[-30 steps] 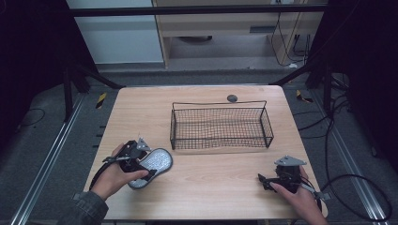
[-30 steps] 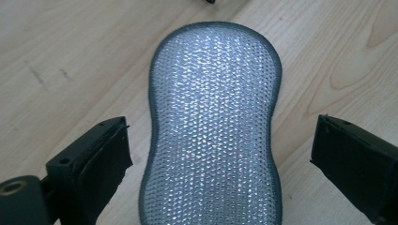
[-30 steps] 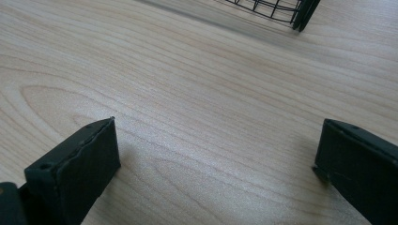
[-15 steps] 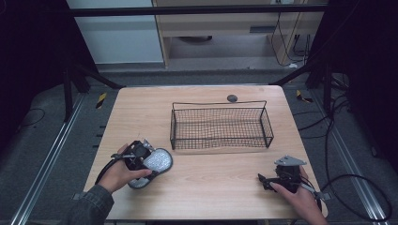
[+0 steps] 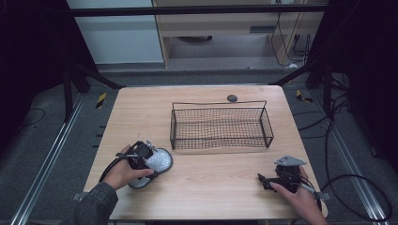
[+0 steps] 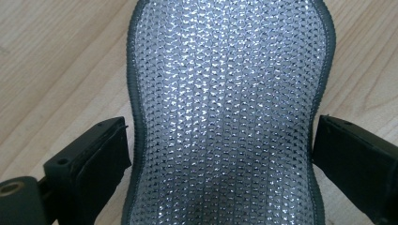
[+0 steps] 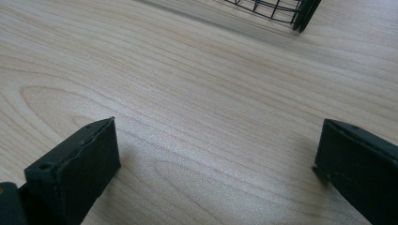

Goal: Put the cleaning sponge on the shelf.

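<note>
one shoe insole (image 6: 227, 112), silver mesh with a dark stitched edge, lies flat on the wooden table (image 5: 220, 178) just in front of the wire basket's (image 5: 220, 127) left corner. the left gripper (image 6: 220, 154) stands open, jaws either side of its narrow waist, not yet pinching. it looks light, floppy and thin; the waist seems the best hold. the right gripper (image 7: 216, 164) rests open over bare wood. one basket, two grippers.

On the table (image 5: 206, 183), an insole (image 5: 157, 161) lies left of the basket (image 5: 220, 126).
</note>
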A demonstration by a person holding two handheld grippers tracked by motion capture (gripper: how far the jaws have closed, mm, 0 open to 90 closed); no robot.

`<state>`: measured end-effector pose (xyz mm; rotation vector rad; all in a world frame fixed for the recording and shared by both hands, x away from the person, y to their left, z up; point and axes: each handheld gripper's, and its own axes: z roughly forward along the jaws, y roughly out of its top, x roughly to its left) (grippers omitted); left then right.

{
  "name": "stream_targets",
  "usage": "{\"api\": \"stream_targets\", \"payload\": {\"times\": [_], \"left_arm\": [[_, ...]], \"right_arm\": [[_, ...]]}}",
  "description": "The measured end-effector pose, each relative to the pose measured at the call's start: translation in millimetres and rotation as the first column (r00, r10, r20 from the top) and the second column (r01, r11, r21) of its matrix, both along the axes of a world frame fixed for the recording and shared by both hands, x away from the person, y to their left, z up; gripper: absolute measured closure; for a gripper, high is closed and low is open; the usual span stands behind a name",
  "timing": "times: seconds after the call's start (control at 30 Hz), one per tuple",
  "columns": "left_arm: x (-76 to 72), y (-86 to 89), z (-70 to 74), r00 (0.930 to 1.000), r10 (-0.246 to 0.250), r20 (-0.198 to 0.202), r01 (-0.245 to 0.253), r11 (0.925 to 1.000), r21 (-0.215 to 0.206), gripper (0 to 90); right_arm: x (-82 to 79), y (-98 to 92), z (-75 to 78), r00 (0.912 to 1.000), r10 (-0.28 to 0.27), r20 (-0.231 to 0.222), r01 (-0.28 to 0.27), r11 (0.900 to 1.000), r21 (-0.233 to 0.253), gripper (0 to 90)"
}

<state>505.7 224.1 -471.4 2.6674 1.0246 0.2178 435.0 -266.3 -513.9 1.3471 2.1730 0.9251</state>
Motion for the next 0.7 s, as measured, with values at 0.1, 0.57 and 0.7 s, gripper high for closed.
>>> {"api": "stream_targets", "payload": {"times": [0.1, 0.57, 0.7], "left_arm": [[1.3, 0.6, -3.3, 0.9999, 0.002, -0.011, -0.002, 1.0000, 0.004, 3.5], [2.1, 3.8, -5.5, 0.9999, 0.003, -0.016, -0.003, 1.0000, -0.006, 9.1], [-3.8, 4.9, 1.9, 0.9995, -0.018, 0.025, 0.018, 0.9997, -0.014, 9.9]], "right_arm": [[0.0, 0.0, 0.0, 1.0000, 0.000, 0.000, 0.000, 1.000, 0.000, 0.3], [0.0, 0.0, 0.0, 1.0000, 0.000, 0.000, 0.000, 1.000, 0.001, 0.3], [0.0, 0.0, 0.0, 1.0000, 0.000, 0.000, 0.000, 1.000, 0.000, 0.3]]}}
